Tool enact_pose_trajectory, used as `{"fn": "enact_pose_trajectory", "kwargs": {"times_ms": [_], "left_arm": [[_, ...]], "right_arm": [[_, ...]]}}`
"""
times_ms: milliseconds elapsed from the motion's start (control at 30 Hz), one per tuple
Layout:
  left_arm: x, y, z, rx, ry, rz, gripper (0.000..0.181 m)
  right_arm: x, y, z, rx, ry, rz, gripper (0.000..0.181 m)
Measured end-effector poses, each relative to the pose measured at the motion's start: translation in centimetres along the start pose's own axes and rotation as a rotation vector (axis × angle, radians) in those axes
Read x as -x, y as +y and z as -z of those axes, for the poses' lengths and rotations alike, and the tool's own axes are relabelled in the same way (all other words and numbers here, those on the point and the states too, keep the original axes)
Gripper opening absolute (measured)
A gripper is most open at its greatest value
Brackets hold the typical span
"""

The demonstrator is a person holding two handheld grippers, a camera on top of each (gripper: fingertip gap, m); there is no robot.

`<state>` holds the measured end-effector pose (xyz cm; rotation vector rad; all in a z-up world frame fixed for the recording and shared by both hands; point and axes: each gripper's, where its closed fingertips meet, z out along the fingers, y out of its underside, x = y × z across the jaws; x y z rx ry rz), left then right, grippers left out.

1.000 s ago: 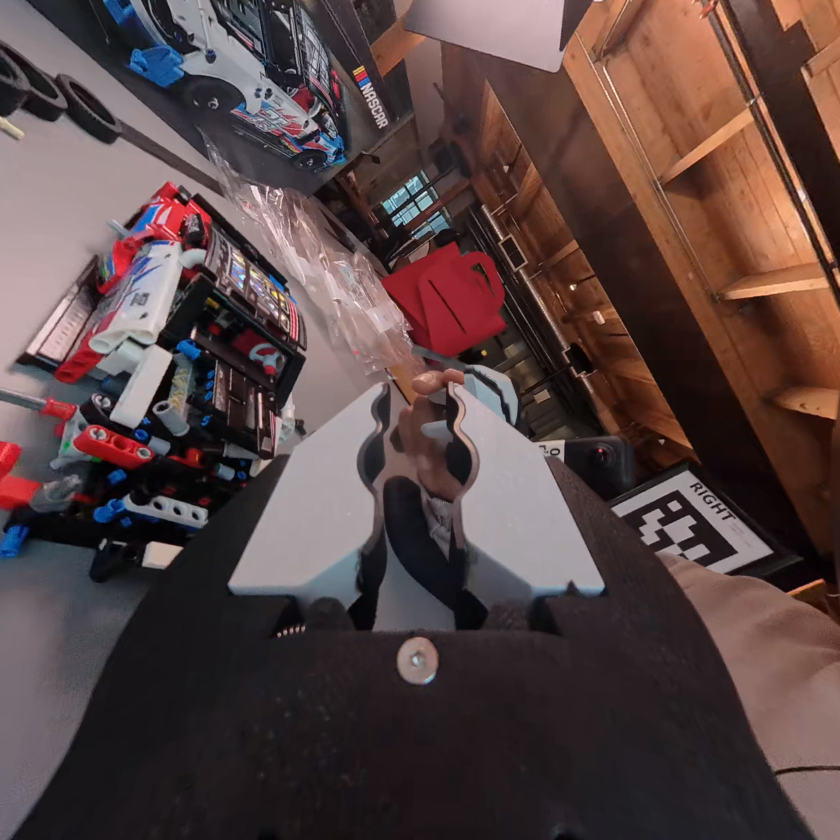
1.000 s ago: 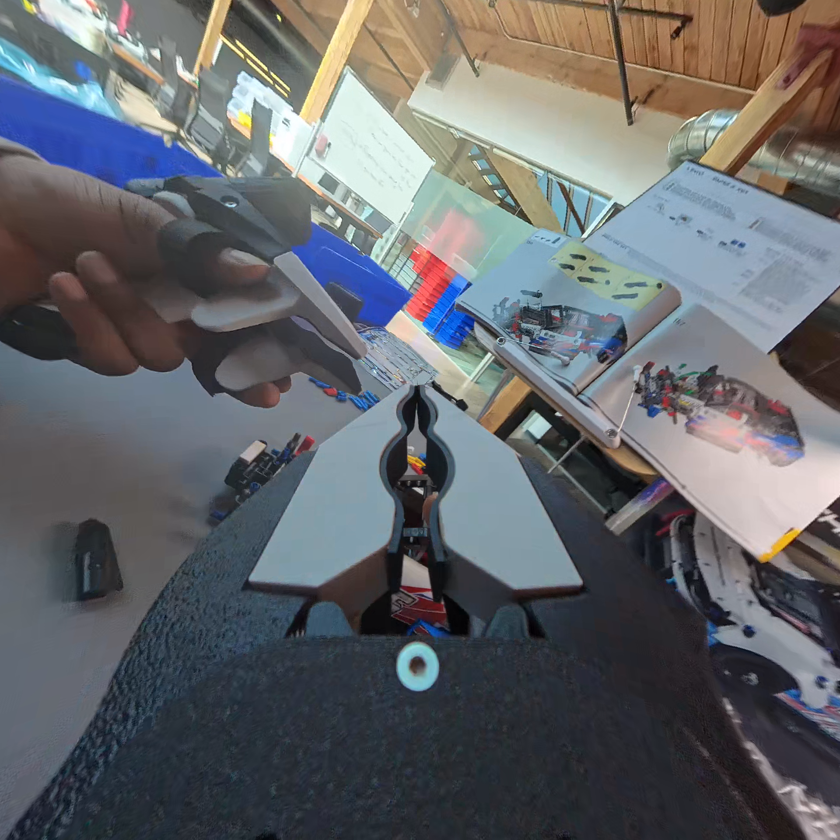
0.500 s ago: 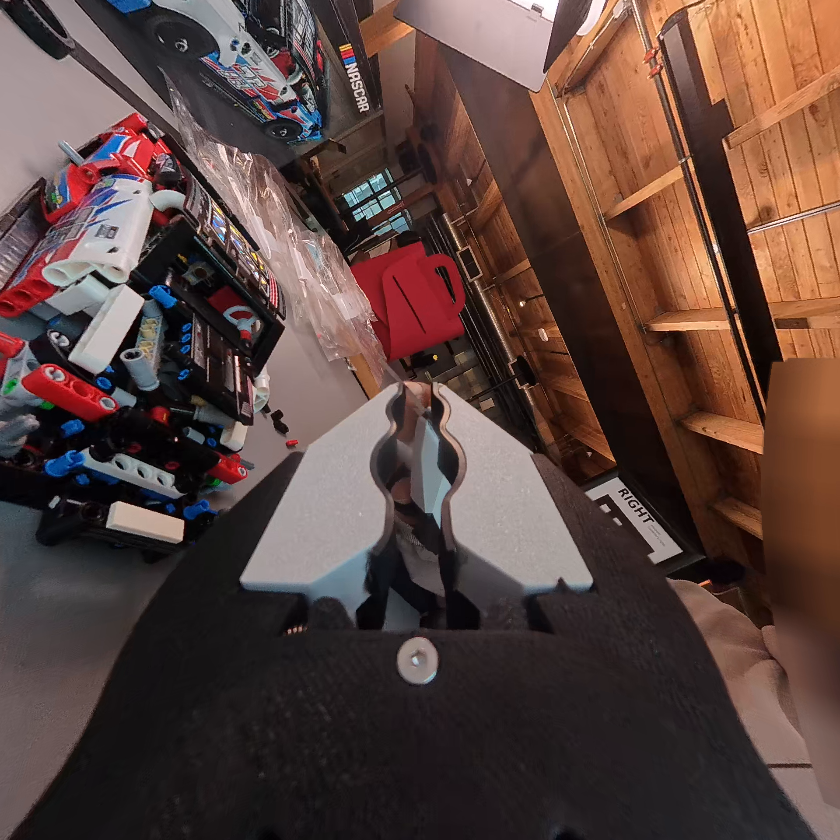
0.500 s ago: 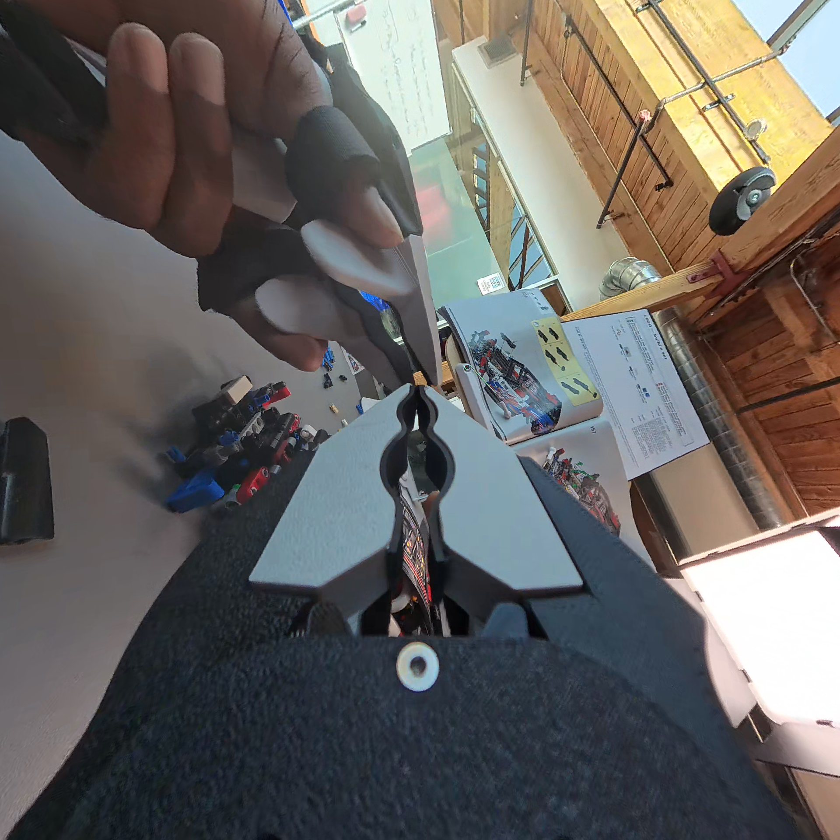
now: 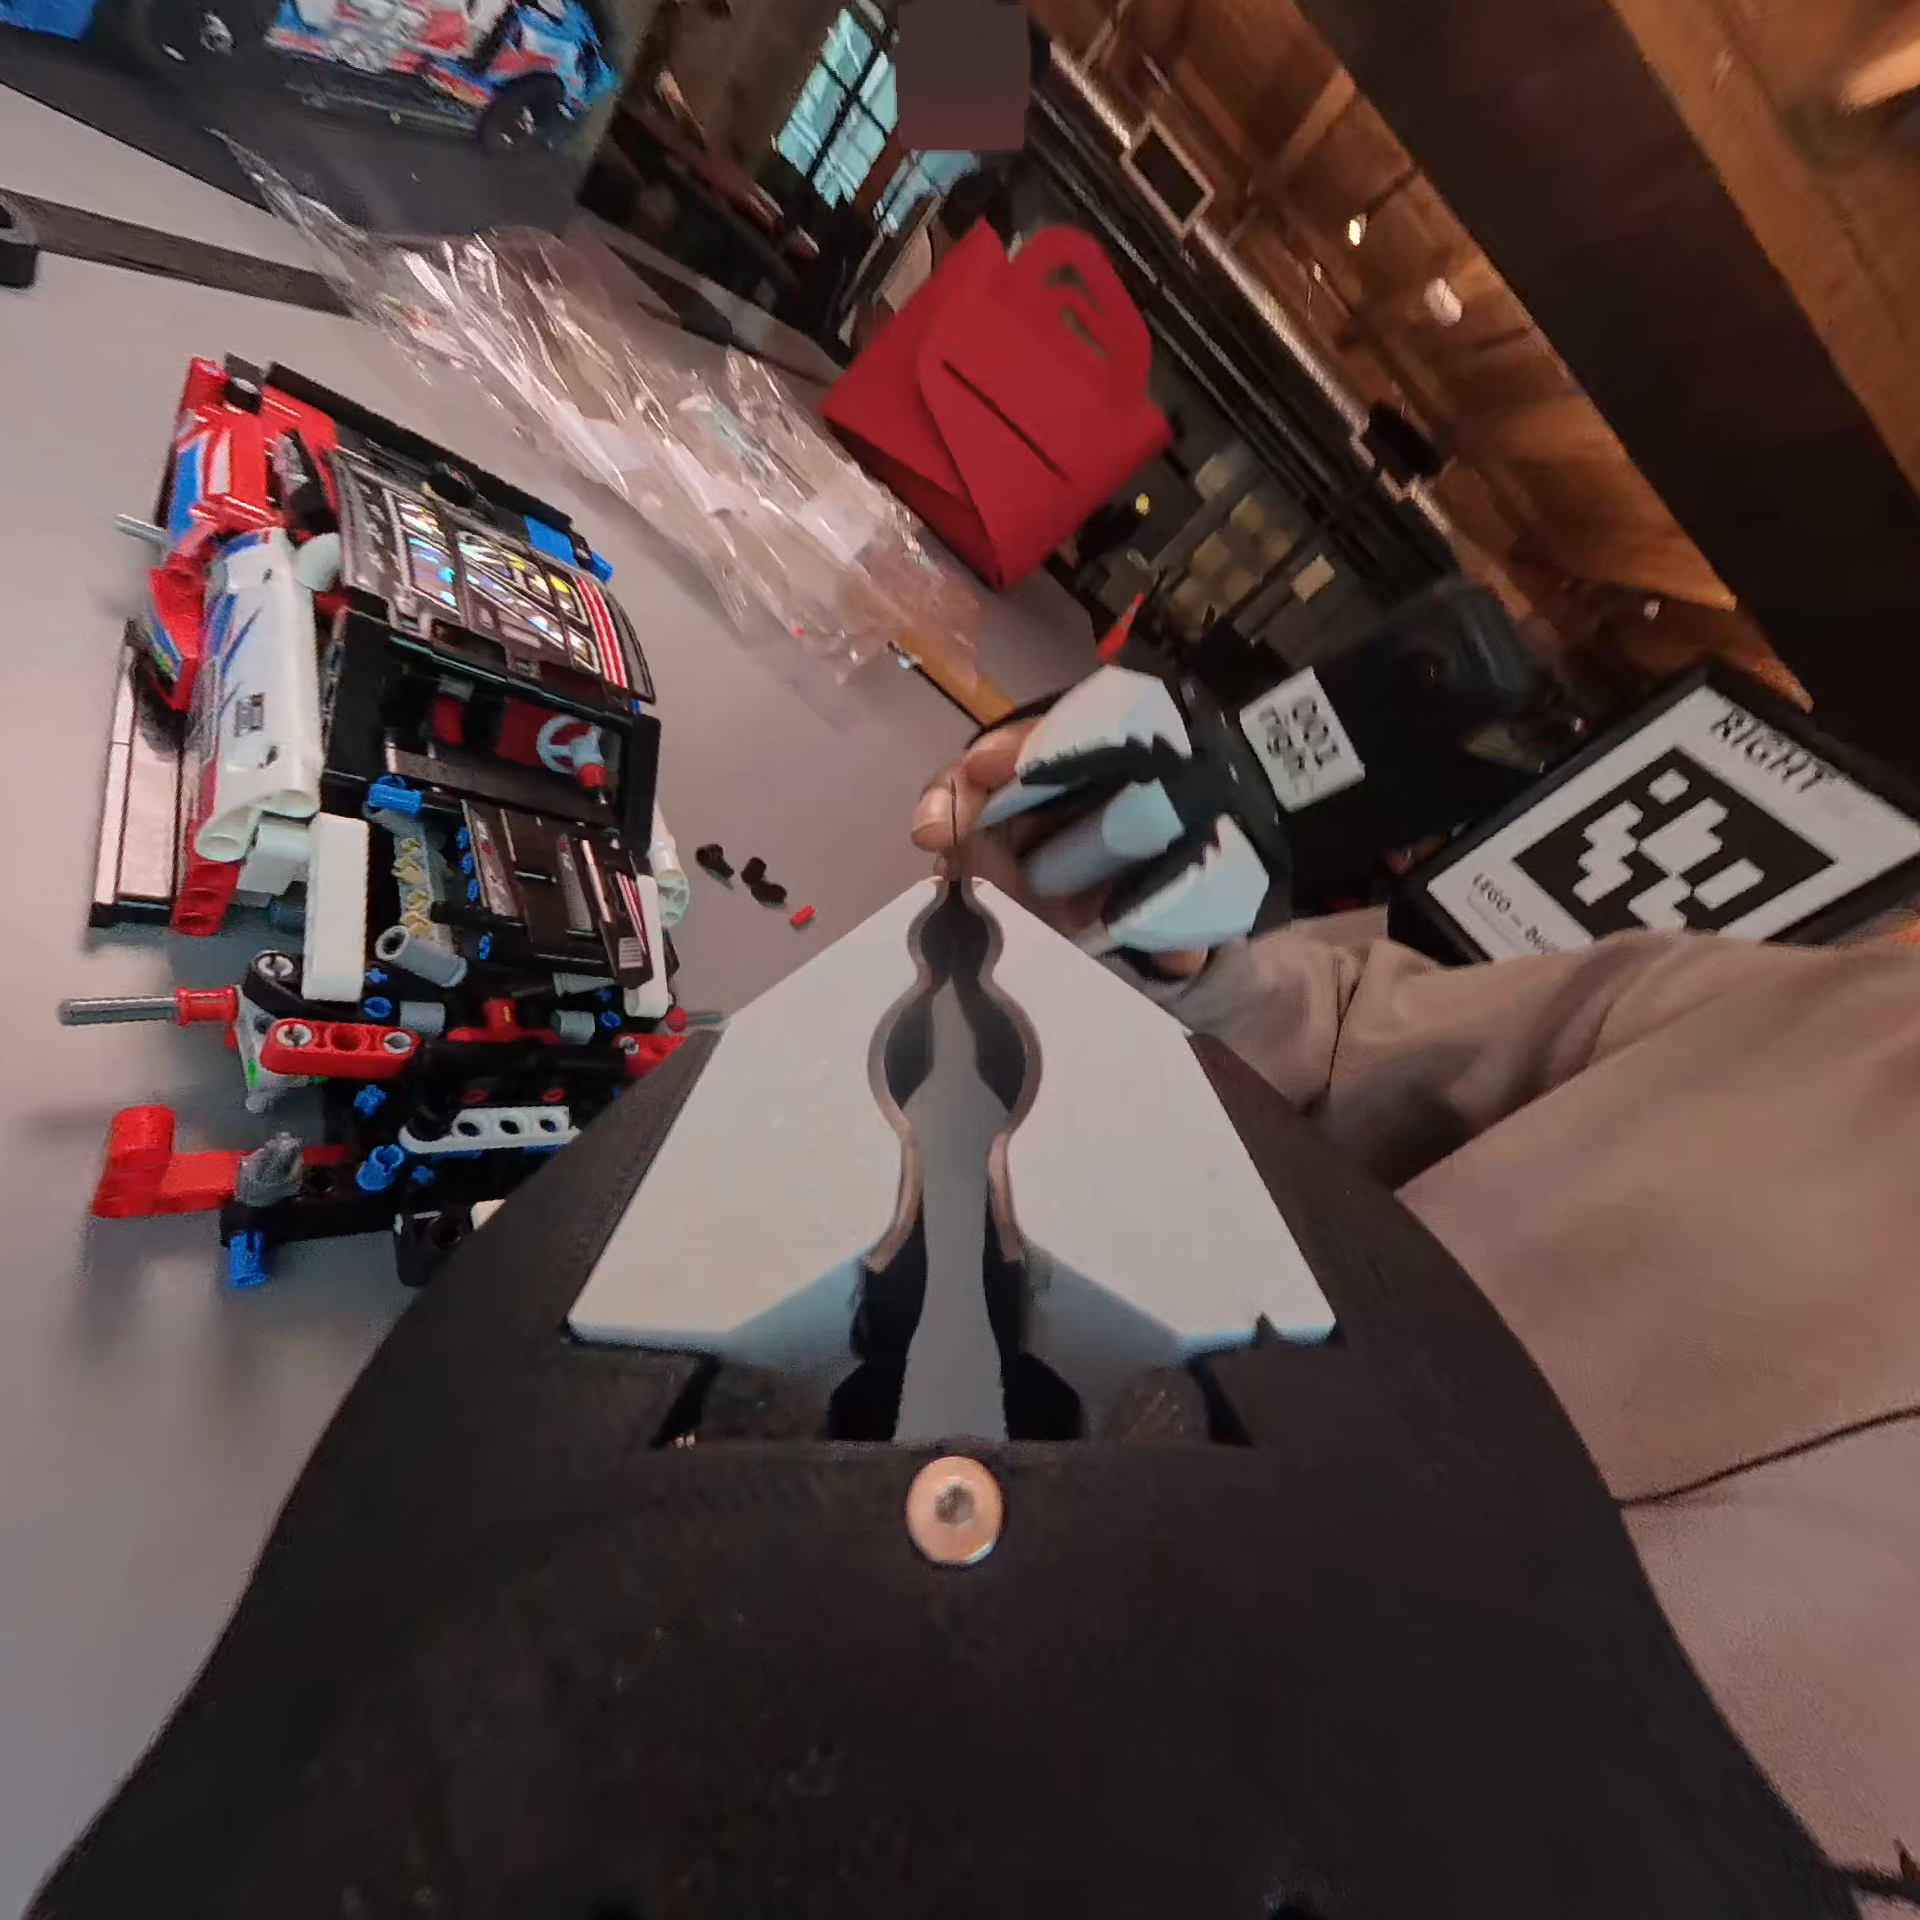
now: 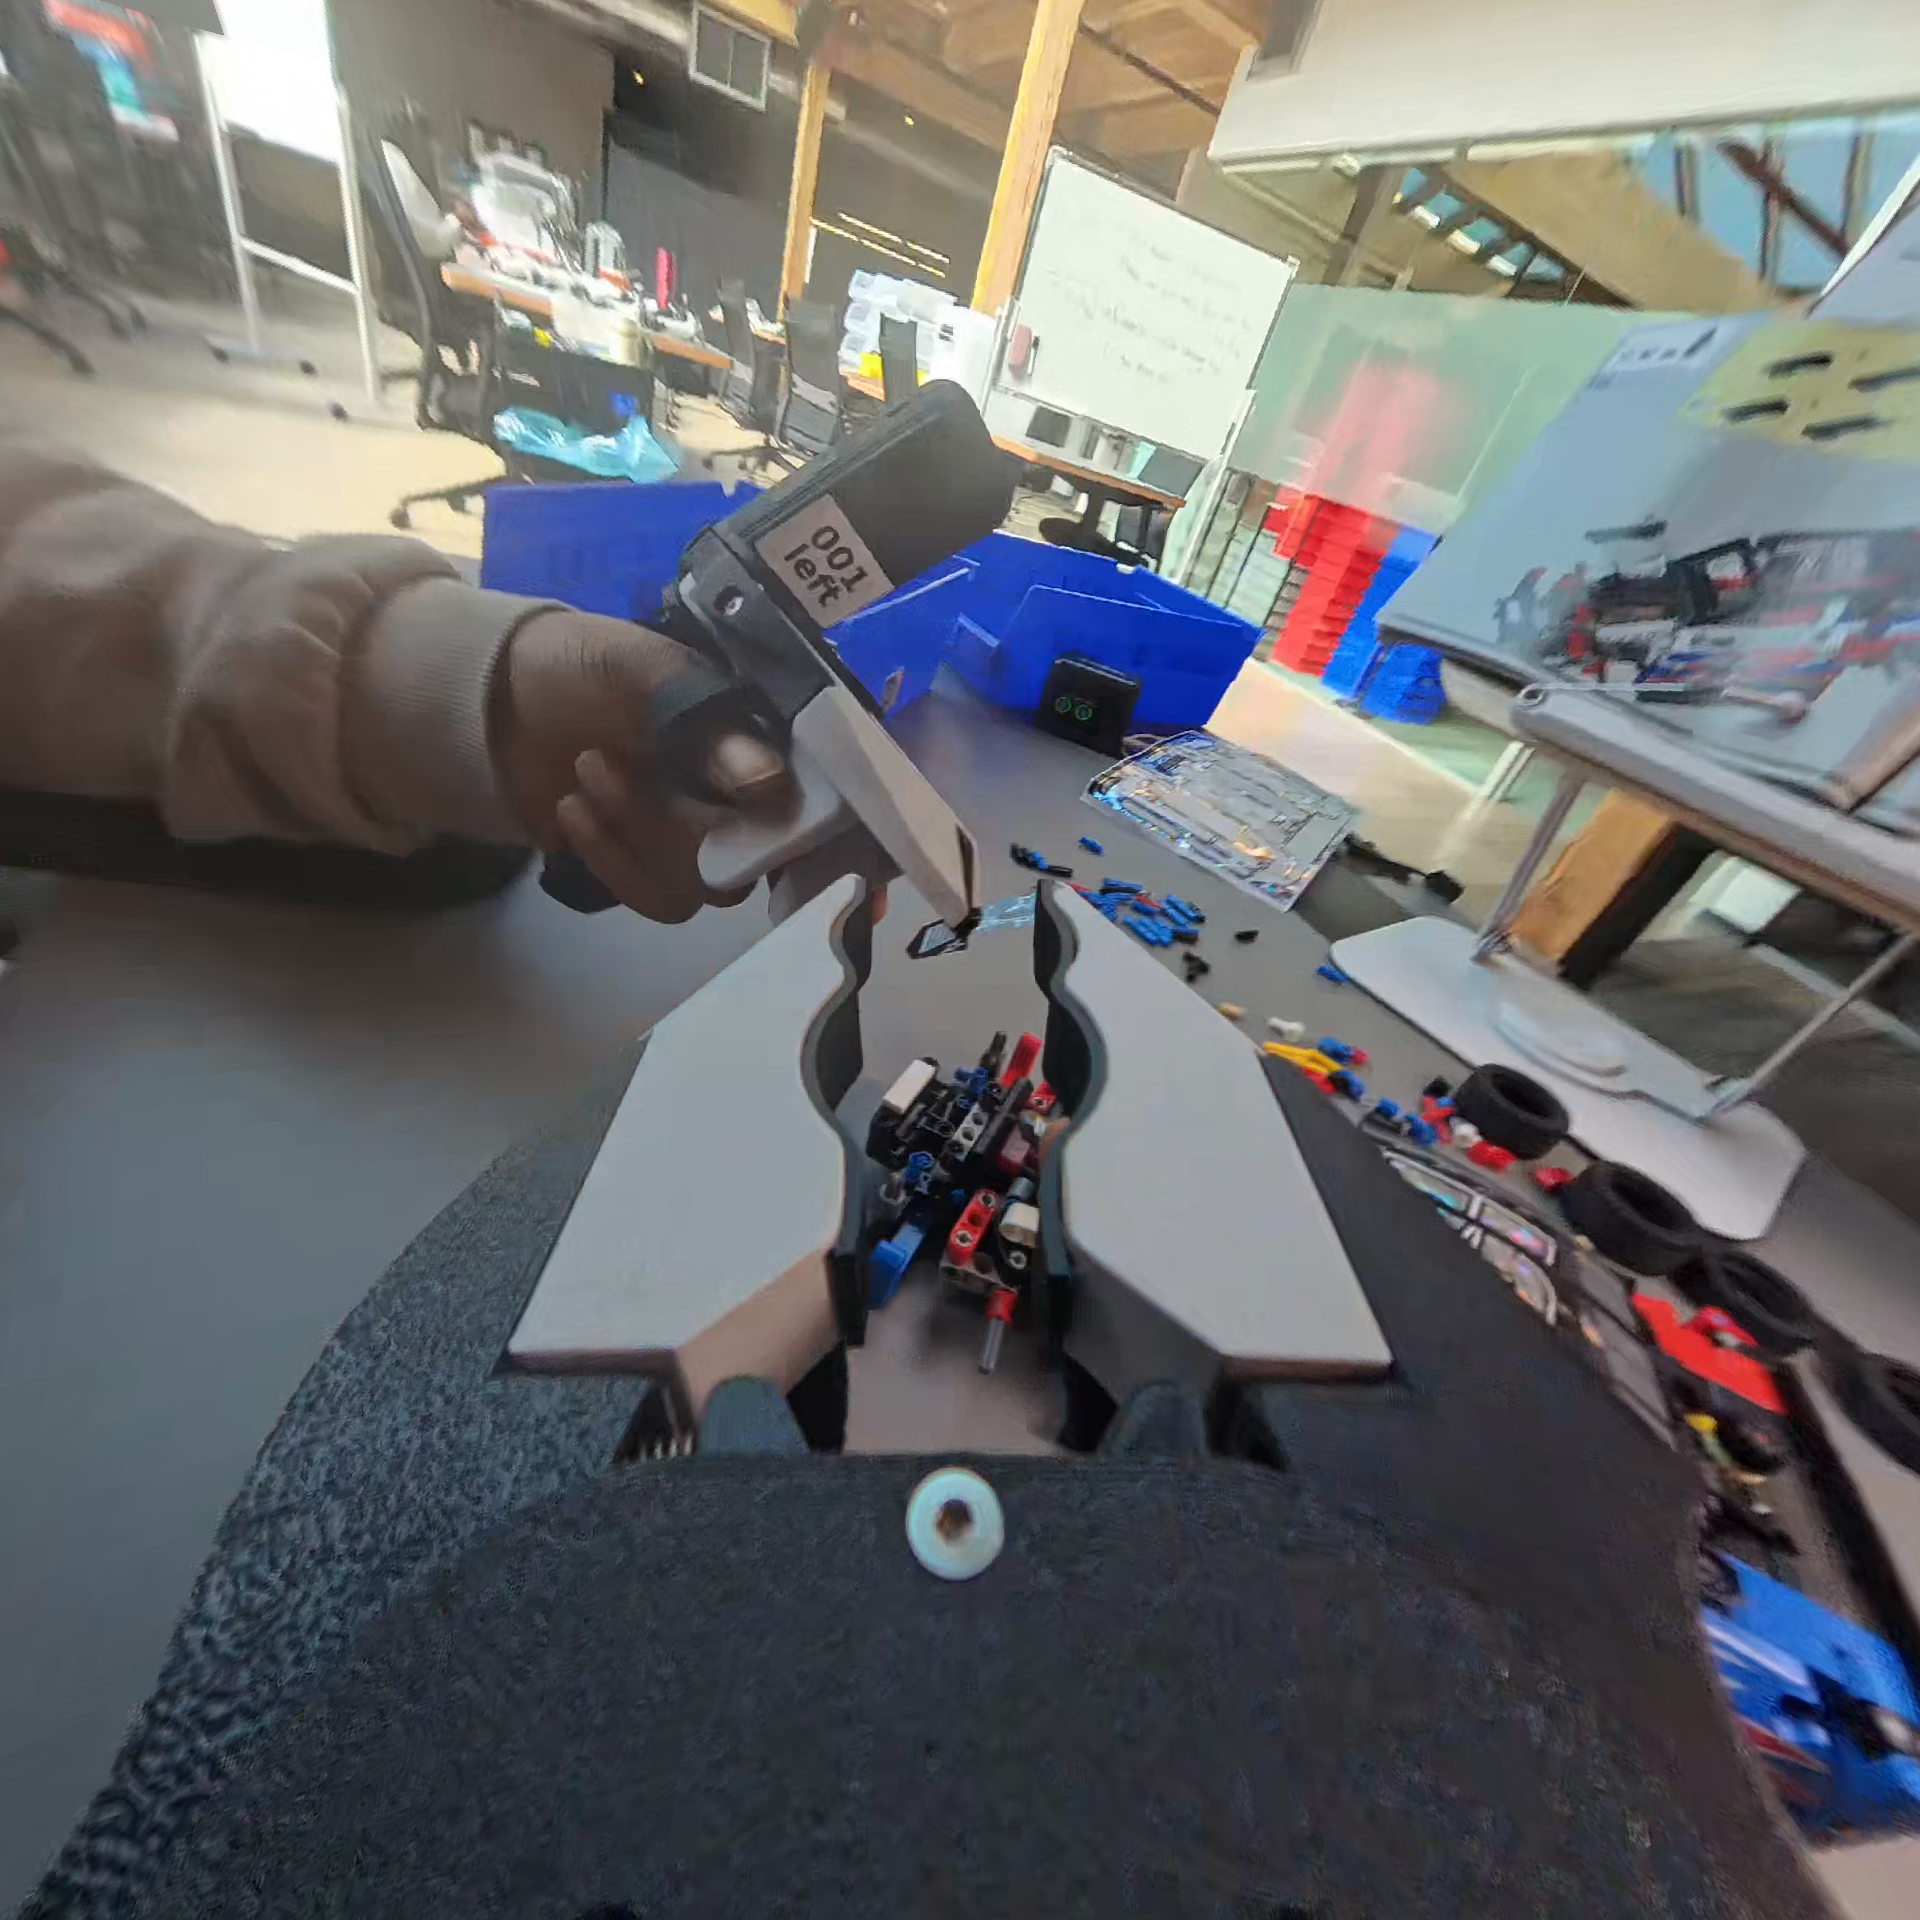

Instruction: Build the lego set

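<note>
The partly built lego car, black, white, red and blue, lies on the grey table to the left of my left gripper. It also shows between my right fingers in the right wrist view. My left gripper is shut on a small thin black sticker, which sticks out of its tip edge-on. My right gripper is open and empty, its tips on either side of the sticker and the left gripper's tip. The right gripper shows open just beyond my left tip.
Clear plastic bags, the set's box and a red bag lie behind the car. An instruction booklet on a stand, black tyres, loose blue pins, a foil sheet and blue bins are to the right. The tips of both grippers are at nearly the same place.
My right gripper has opened. My left gripper has closed on the sticker at its tip. Both grippers have swung so the table and car show again.
</note>
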<state>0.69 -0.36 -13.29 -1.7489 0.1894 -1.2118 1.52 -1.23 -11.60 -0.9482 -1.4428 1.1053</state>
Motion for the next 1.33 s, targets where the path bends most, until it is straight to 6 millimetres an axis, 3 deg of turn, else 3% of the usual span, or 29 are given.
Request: {"fn": "enact_pose_trajectory", "kwargs": {"times_ms": [67,167,433,733,933,1033,1133,1200,1333], "left_arm": [[-0.4,1.9,-0.1,0.15,0.01,-0.094,0.0],[-1.2,3.6,-0.2,0.264,0.026,-0.2,0.0],[-1.5,5.7,-0.4,0.374,0.039,-0.251,0.0],[-1.7,5.9,-0.6,0.372,0.05,-0.247,0.0],[-1.5,4.8,-0.5,0.318,0.021,-0.249,0.0],[-1.5,4.0,-0.1,0.294,0.008,-0.262,0.019],[-1.0,3.3,0.9,0.297,-0.048,-0.357,0.033],[-0.1,4.5,1.5,0.375,-0.099,-0.425,0.037],[2.2,8.9,1.6,0.536,-0.172,-0.533,0.038]], "right_arm": [[-0.3,0.6,0.4,0.031,-0.099,-0.174,0.023],[1.5,2.3,1.0,0.116,-0.286,-0.332,0.019],[2.9,3.5,1.3,0.171,-0.388,-0.375,0.009],[3.0,3.7,1.4,0.179,-0.394,-0.367,0.0],[2.6,2.8,1.4,0.136,-0.395,-0.43,0.0],[2.2,2.6,1.3,0.13,-0.383,-0.489,0.0],[1.4,2.1,1.3,0.117,-0.353,-0.655,0.0],[1.0,2.1,1.4,0.131,-0.338,-0.819,0.0],[1.9,3.0,2.3,0.173,-0.303,-1.037,0.0]]}}
